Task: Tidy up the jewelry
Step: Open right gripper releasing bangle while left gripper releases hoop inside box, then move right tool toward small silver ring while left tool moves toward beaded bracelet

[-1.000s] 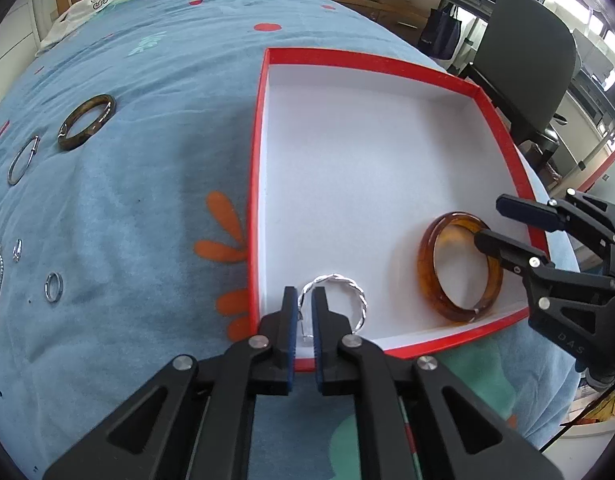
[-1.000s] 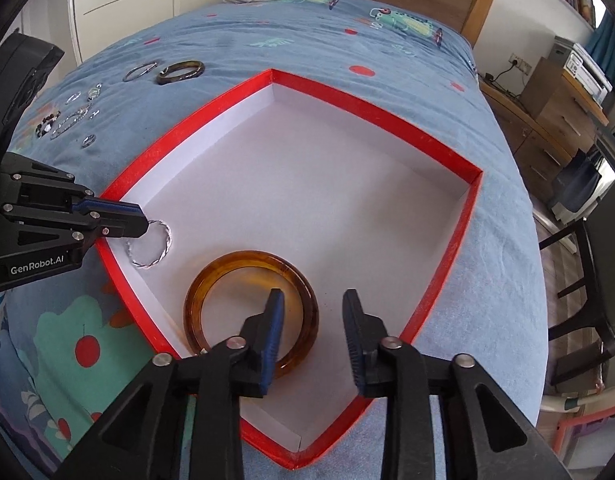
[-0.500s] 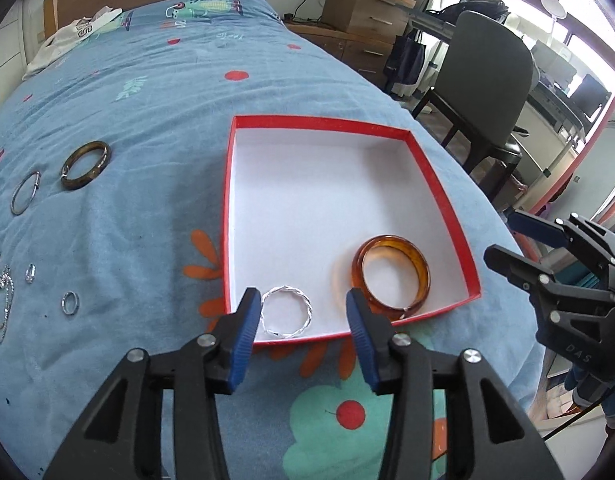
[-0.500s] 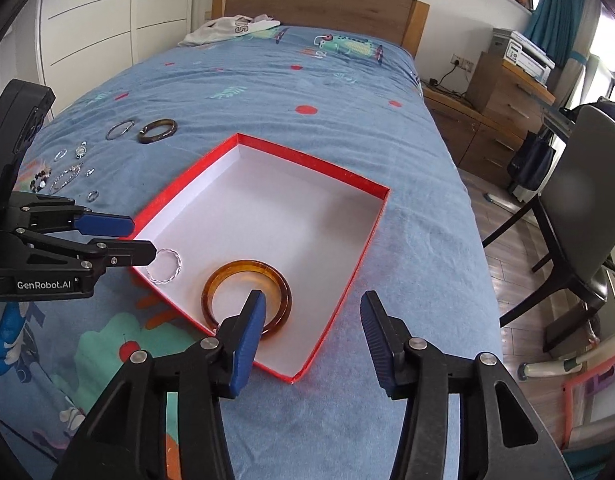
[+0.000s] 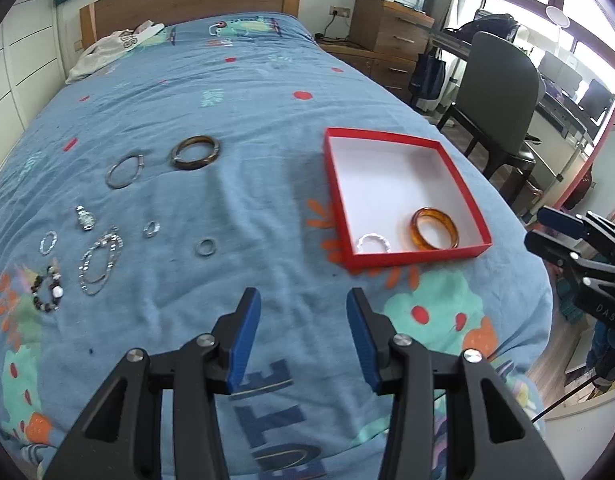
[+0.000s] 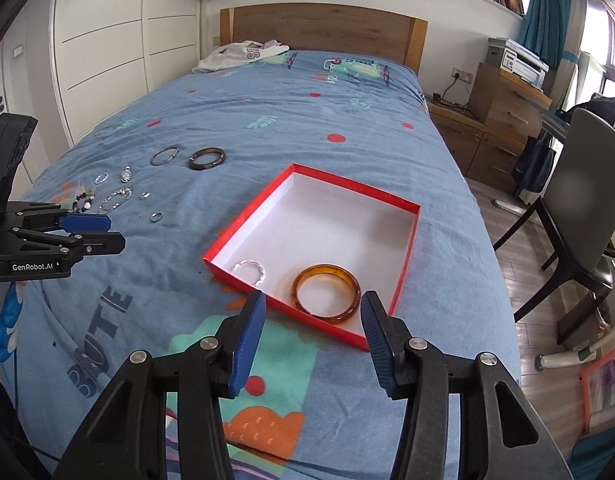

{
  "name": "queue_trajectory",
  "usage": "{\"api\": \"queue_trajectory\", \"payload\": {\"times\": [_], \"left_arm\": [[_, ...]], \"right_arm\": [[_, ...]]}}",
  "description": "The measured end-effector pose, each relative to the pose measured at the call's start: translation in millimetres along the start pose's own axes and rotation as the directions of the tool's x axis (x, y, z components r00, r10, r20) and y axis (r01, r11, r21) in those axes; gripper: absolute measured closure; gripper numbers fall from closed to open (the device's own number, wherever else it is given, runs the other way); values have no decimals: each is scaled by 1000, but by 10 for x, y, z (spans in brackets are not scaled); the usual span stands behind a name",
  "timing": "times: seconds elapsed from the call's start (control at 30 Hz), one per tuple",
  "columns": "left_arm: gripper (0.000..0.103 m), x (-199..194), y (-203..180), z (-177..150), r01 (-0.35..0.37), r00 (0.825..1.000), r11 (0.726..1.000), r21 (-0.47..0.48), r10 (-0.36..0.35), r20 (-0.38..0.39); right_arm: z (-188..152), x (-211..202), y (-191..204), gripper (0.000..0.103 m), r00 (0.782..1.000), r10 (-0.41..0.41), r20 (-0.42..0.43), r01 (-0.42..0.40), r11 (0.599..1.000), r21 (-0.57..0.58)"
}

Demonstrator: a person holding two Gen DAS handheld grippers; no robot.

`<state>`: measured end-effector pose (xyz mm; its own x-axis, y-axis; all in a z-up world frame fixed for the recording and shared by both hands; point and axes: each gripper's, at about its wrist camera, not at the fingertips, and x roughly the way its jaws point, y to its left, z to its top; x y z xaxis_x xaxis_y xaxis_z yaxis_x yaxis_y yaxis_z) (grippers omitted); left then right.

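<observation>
A red box (image 5: 379, 134) with a white inside lies on the blue bedspread. In it lie an amber bangle (image 5: 434, 228) and a twisted silver bangle (image 5: 373, 243). My left gripper (image 5: 303, 300) hangs open over the bedspread, short of the box, with nothing between its blue pads. My right gripper (image 6: 313, 304) is also open and empty, raised above the near corner of the box (image 6: 355, 186), where the amber bangle (image 6: 326, 294) and silver bangle (image 6: 249, 271) show. On the spread to the left lie a dark bangle (image 5: 195, 153), a silver hoop (image 5: 124, 171), two small rings (image 5: 206, 247), a chain (image 5: 99, 264) and a bead bracelet (image 5: 47, 290).
A grey chair (image 6: 587, 200) and a wooden dresser (image 6: 503, 100) stand to the right of the bed. Crumpled clothing (image 6: 239, 54) lies by the wooden headboard (image 6: 323, 28). The bed's right edge drops off just past the box.
My left gripper opened and let go of the silver bangle, which stays in the box, then drew back and up. My right gripper widened and also rose away from the amber bangle.
</observation>
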<state>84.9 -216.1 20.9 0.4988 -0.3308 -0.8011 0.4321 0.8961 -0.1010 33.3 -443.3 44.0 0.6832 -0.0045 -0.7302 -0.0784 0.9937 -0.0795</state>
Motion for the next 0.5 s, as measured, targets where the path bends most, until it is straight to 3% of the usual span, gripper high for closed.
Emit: {"api": "queue_trajectory", "payload": {"times": [0.23, 0.5], "left_arm": [[60, -557, 896, -460, -97, 994, 990, -98, 101, 31], [60, -1043, 1920, -1004, -199, 975, 958, -205, 215, 58]], "right_arm": [[25, -262, 532, 57, 998, 45, 41, -45, 999, -16], [84, -336, 1128, 62, 992, 114, 55, -112, 993, -38]]}}
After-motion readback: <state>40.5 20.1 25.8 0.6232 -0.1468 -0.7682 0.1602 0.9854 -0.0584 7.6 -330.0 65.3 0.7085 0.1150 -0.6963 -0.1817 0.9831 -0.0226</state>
